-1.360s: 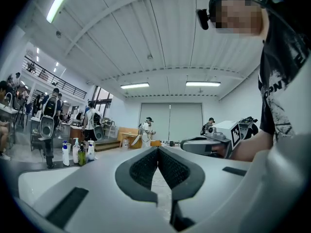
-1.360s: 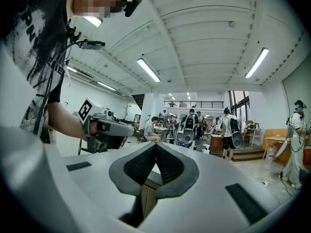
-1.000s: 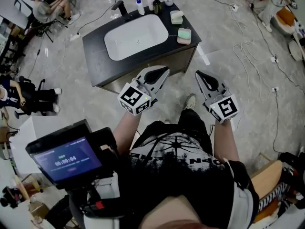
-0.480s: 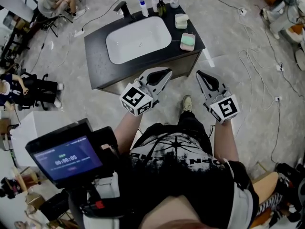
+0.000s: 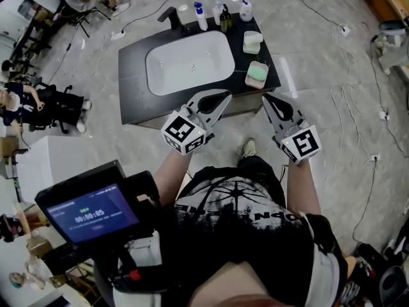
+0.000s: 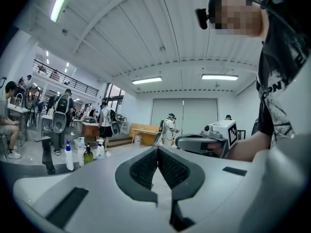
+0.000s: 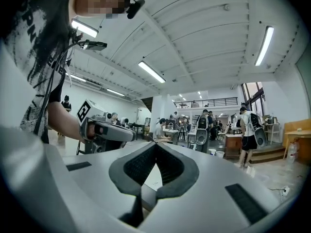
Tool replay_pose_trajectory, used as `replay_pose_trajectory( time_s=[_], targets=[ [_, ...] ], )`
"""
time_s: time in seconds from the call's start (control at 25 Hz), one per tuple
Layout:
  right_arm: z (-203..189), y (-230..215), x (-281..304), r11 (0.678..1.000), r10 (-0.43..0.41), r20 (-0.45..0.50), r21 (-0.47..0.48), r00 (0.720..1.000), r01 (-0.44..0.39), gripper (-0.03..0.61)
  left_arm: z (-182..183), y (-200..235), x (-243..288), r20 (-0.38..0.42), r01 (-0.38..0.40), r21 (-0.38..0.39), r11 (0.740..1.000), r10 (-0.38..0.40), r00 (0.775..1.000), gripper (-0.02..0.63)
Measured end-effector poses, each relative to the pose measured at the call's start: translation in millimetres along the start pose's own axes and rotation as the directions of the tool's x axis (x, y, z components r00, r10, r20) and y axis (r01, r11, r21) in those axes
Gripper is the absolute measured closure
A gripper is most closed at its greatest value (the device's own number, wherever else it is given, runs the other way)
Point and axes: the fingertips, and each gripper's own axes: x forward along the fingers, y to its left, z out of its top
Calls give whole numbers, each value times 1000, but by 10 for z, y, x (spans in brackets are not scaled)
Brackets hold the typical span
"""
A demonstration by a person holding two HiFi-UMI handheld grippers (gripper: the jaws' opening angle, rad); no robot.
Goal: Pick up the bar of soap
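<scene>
Left gripper (image 5: 222, 96), right gripper (image 5: 268, 100): jaws closed, empty. Green soap bar (image 5: 257, 73) on counter (image 5: 132, 75), nearest right gripper; advice: open jaws first, straddle bar's narrow width

The bench (image 5: 131, 75) is black and its sink (image 5: 190, 61) white. The bar of soap (image 5: 257, 73) is mint green. The left claw (image 5: 223, 95) and right claw (image 5: 266, 98) are light grey with black ribbed pads. Their cubes (image 5: 185, 133) carry black-and-white square markers. The floor (image 5: 319, 56) is mottled grey.
</scene>
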Motion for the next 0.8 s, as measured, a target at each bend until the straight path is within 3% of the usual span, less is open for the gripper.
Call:
replay_pose_trajectory(
  time_s=[0.44, 0.8],
  targets=[
    [-107, -937, 217, 994, 106, -6, 5, 994, -106, 565, 87, 438, 779, -9, -106, -15, 994, 106, 994, 603],
    [-210, -1406, 388, 985, 174, -1, 5, 985, -174, 565, 63, 687, 1127, -16, -178, -29, 984, 178, 984, 603]
  ],
)
